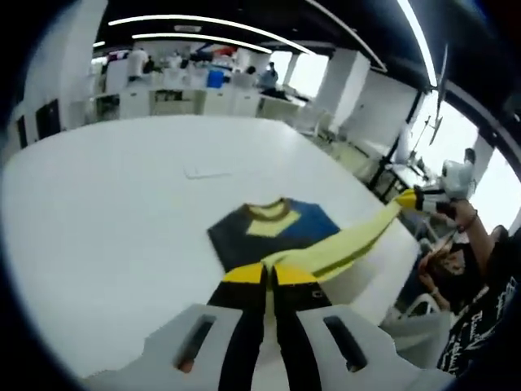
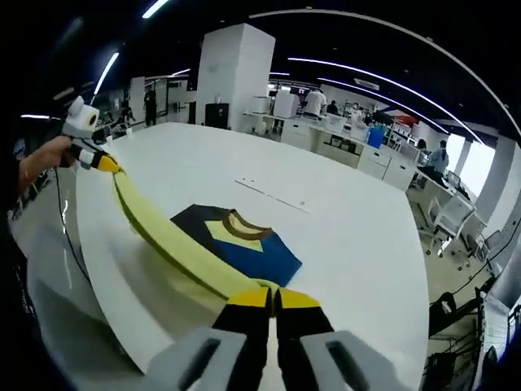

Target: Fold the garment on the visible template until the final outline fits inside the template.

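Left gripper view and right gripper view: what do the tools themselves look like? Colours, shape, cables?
Both tools match. The left tool and right tool each have two long black jaws with yellow tips, set in a pale grey body with slotted openings. Seen from afar, each has a white box on top. A thin dark cable hangs below the left one.

Left gripper view looks down along its own jaws across the white table (image 1: 106, 212), the shirt (image 1: 277, 228) near, at 12 o'clock. Right gripper view faces it from the opposite end, shirt (image 2: 236, 240) close at 12. Both share table and shirt.
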`<state>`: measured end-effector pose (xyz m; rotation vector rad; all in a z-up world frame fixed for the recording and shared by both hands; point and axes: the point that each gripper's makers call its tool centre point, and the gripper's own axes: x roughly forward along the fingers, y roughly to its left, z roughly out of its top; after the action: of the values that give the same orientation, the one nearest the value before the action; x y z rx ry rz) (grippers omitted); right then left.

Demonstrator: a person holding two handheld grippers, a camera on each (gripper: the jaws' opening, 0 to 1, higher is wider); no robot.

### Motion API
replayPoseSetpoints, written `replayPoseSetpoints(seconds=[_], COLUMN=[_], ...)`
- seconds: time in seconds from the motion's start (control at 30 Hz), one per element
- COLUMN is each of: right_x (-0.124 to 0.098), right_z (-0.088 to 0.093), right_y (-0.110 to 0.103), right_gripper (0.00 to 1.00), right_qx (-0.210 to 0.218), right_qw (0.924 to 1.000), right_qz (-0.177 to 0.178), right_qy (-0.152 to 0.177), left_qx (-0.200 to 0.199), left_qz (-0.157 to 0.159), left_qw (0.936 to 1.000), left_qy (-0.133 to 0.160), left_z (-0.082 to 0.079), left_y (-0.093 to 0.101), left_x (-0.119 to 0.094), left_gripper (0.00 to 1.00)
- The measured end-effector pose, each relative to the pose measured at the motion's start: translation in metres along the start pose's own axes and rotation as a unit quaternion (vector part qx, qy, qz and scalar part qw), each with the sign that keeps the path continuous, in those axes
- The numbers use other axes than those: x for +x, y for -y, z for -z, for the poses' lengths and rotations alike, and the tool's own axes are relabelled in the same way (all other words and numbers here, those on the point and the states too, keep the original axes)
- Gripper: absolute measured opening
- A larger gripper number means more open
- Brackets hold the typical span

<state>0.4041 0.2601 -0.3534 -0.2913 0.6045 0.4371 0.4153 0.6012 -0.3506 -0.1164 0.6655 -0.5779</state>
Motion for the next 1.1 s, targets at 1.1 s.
replayPoseSetpoints(seconds=[1.1], right_x=[0.128], right_z=[-0.038], right_y=[0.076], right_gripper=[0.0], right_qx=[-0.006], right_qw=[0.9969], right_qz=[0.076], right_qy=[0.019], left_qx=[0.018], left_qz=[-0.095], left_qw=[0.9912], left_qy=[0.09], left_z=[-0.066], left_y=[-0.077], left_x=[0.12], left_gripper=[0.0])
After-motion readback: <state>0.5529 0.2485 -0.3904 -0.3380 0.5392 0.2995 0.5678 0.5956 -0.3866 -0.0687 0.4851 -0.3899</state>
